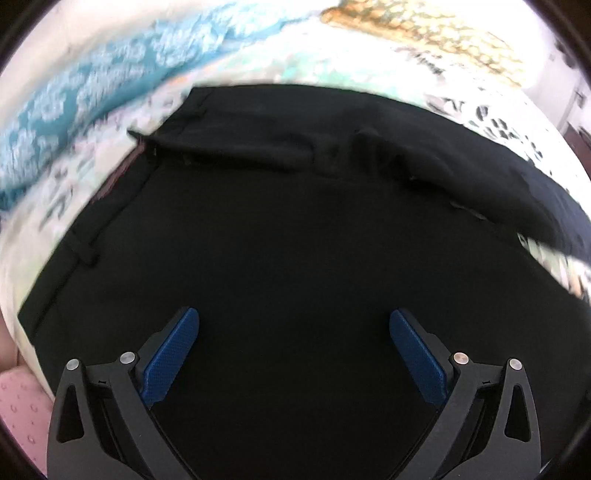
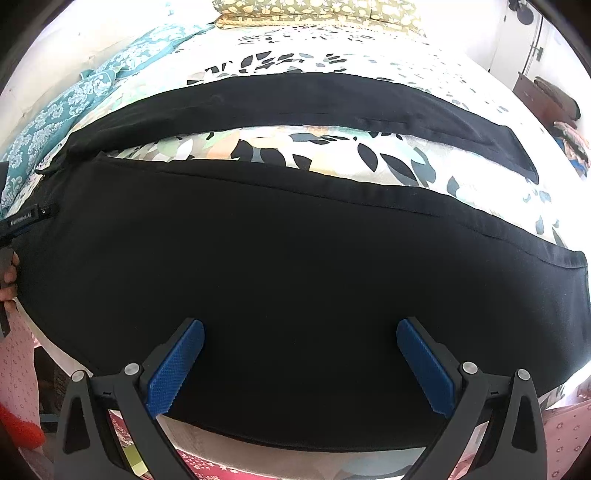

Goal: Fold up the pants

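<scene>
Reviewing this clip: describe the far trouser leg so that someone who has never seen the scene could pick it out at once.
Start from the bed with the leaf-print sheet. Black pants lie spread across it, the two legs parted by a strip of sheet. The far leg is the narrower black band nearer the pillows, beyond that strip; the near leg lies right under the open right gripper.

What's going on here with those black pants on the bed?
A person holds a gripping tool in each hand above black pants spread flat on a leaf-print bedsheet. Both the left tool and the right tool are open and hold nothing. The two legs lie apart, so no fold is made yet.
</scene>
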A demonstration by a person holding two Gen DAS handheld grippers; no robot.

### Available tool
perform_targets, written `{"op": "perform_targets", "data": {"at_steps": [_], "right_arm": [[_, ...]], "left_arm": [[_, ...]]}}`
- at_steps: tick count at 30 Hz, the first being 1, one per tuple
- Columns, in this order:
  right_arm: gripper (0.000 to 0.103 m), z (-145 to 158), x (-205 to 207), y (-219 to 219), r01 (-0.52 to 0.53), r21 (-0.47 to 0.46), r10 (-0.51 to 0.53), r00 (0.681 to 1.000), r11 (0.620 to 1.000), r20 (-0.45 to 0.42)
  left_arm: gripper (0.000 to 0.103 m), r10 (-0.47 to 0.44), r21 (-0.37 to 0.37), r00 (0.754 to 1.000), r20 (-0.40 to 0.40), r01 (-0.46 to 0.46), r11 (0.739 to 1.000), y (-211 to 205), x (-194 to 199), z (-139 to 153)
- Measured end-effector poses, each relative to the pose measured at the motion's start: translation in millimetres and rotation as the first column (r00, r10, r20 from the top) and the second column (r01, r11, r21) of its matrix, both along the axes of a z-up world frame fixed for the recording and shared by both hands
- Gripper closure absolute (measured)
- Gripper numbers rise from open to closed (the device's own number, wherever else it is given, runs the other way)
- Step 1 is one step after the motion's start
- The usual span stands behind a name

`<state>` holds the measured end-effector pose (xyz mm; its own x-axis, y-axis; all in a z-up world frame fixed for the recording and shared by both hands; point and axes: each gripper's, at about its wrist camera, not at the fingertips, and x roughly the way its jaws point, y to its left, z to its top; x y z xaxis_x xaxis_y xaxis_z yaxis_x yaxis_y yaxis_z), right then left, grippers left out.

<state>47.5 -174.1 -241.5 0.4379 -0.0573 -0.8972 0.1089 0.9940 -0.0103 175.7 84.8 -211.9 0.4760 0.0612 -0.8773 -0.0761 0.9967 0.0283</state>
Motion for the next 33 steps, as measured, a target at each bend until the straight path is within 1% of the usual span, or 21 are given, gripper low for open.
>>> {"op": "perform_targets", "data": {"at_steps": [3, 7, 10, 12, 15, 17, 18, 19, 21, 22, 24, 25, 26, 28, 29, 30, 31, 32, 33], "right_arm": [[0.000, -1, 2, 0, 0.001, -0.007, -0.001, 1.000, 1.000, -0.006], [0.000, -1, 4, 0, 0.001, -0.011, -0.001, 1.000, 1.000, -0.018], [0.000, 4, 7, -3, -0.002, 0.008, 0.002, 0.999, 1.000, -0.044], [0.000, 15, 5, -10, 0.023, 0.043, -0.022, 1.000, 0.999, -0.002], [0.000, 39, 1, -33, 0.086, 0.121, -0.099, 0.990, 0.989, 0.102], [0.000, 56, 1, -55, 0.132, 0.160, -0.159, 0.973, 0.978, 0.167], [0.000, 66, 3, -73, 0.152, 0.179, -0.187, 0.961, 0.972, 0.201], [0.000, 75, 7, -90, 0.167, 0.186, -0.207, 0.953, 0.968, 0.220], [0.000, 96, 25, -139, 0.224, 0.189, -0.267, 0.932, 0.956, 0.245], [0.000, 106, 31, -162, 0.256, 0.206, -0.306, 0.914, 0.945, 0.266], [0.000, 128, 46, -224, 0.343, 0.256, -0.413, 0.856, 0.904, 0.310], [0.000, 133, 52, -250, 0.385, 0.270, -0.458, 0.832, 0.883, 0.313], [0.000, 135, 64, -287, 0.433, 0.298, -0.513, 0.809, 0.851, 0.287], [0.000, 130, 83, -332, 0.491, 0.336, -0.573, 0.792, 0.804, 0.213], [0.000, 120, 97, -358, 0.523, 0.348, -0.595, 0.791, 0.778, 0.142], [0.001, 113, 107, -371, 0.536, 0.345, -0.597, 0.797, 0.771, 0.095], [0.004, 104, 120, -383, 0.542, 0.333, -0.589, 0.807, 0.771, 0.049], [0.007, 98, 126, -389, 0.541, 0.326, -0.580, 0.814, 0.776, 0.030], [0.012, 91, 136, -394, 0.535, 0.316, -0.567, 0.824, 0.783, 0.010]], "left_arm": [[0.000, 0.005, -0.012, 1.000, -0.026, -0.005, 1.000, 2, 4, 0], [0.000, 0.000, 0.001, 1.000, -0.021, 0.000, 1.000, 2, 5, -3], [0.000, 0.001, 0.005, 1.000, -0.005, -0.001, 1.000, -2, -1, -3], [0.000, -0.001, 0.007, 1.000, 0.002, 0.001, 1.000, -4, -4, -2], [0.000, -0.005, 0.003, 1.000, -0.002, 0.005, 1.000, -2, -3, -2], [0.000, -0.009, 0.002, 1.000, -0.003, 0.009, 1.000, -2, -2, -2], [0.000, -0.010, 0.003, 1.000, -0.001, 0.010, 1.000, -2, -3, -2], [0.000, -0.011, 0.005, 1.000, 0.001, 0.011, 1.000, -3, -3, -2], [0.000, -0.014, 0.010, 1.000, 0.010, 0.014, 1.000, -3, -5, -3], [0.000, -0.016, 0.013, 1.000, 0.016, 0.015, 1.000, -4, -5, -3], [0.000, -0.015, 0.015, 1.000, 0.022, 0.015, 1.000, -4, -7, -3], [0.000, -0.015, 0.017, 1.000, 0.024, 0.015, 1.000, -5, -8, -3], [0.000, -0.014, 0.018, 1.000, 0.026, 0.013, 1.000, -6, -9, -3], [0.000, -0.012, 0.023, 1.000, 0.029, 0.011, 1.000, -7, -9, -3], [0.000, -0.010, 0.027, 0.999, 0.030, 0.010, 1.000, -7, -9, -4], [0.000, -0.009, 0.030, 0.999, 0.030, 0.008, 1.000, -8, -8, -4], [0.000, -0.008, 0.032, 0.999, 0.031, 0.007, 0.999, -9, -9, -4], [0.000, -0.008, 0.032, 0.999, 0.031, 0.007, 0.999, -9, -9, -4], [0.000, -0.007, 0.032, 0.999, 0.031, 0.006, 0.999, -9, -8, -4]]}}
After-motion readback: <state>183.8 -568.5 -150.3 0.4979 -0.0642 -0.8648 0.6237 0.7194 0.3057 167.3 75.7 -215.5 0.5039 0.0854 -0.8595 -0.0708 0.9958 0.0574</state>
